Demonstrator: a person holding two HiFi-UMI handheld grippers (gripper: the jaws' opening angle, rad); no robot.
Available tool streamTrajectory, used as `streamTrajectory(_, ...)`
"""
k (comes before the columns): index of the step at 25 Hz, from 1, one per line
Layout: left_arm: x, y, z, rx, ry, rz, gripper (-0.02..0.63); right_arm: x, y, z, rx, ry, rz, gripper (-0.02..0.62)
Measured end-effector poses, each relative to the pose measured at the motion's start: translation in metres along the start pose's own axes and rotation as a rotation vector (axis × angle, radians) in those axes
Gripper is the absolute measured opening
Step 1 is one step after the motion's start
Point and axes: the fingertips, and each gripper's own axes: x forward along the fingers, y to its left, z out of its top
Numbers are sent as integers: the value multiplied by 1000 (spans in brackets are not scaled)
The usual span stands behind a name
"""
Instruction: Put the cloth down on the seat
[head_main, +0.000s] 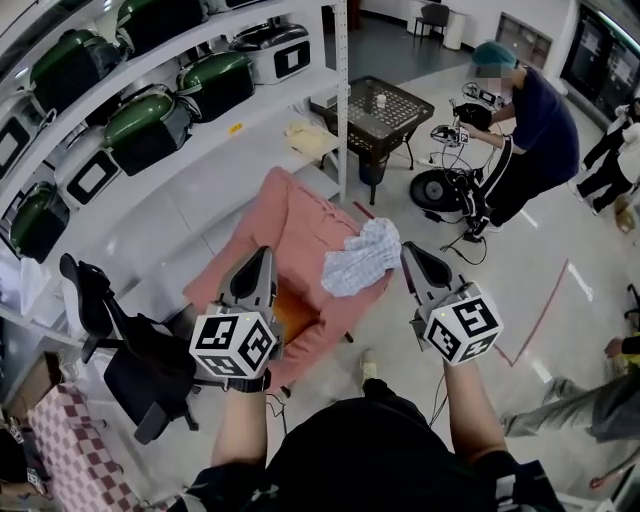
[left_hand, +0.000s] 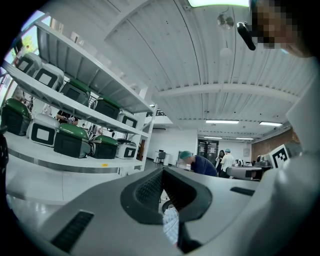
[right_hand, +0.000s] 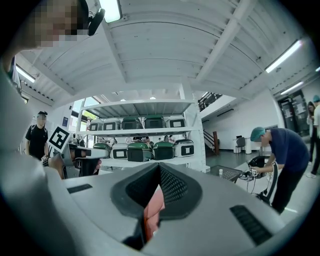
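Note:
A blue-and-white checked cloth (head_main: 362, 257) lies crumpled on the right side of a salmon-pink armchair (head_main: 290, 225), hanging partly over its edge. My left gripper (head_main: 262, 256) is held level over the chair's left part, jaws shut and empty. My right gripper (head_main: 411, 251) hovers just right of the cloth, apart from it, also shut with nothing in it. In the left gripper view the gripper (left_hand: 164, 173) shows a strip of the cloth (left_hand: 171, 225) through the slit under its jaws. In the right gripper view the gripper (right_hand: 160, 168) shows the pink chair (right_hand: 152, 210) the same way.
White shelves (head_main: 200, 150) with green-lidded appliances (head_main: 148, 122) run along the left. A black office chair (head_main: 125, 350) stands at the lower left. Behind the armchair is a black wicker table (head_main: 385, 108). A person (head_main: 535, 130) bends over equipment on the floor at the right.

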Motion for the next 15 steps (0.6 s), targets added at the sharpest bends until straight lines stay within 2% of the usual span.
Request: streamTrajectory(15,2,7,0,6,0,5,6,6,6,-1,-17,2,4,3)
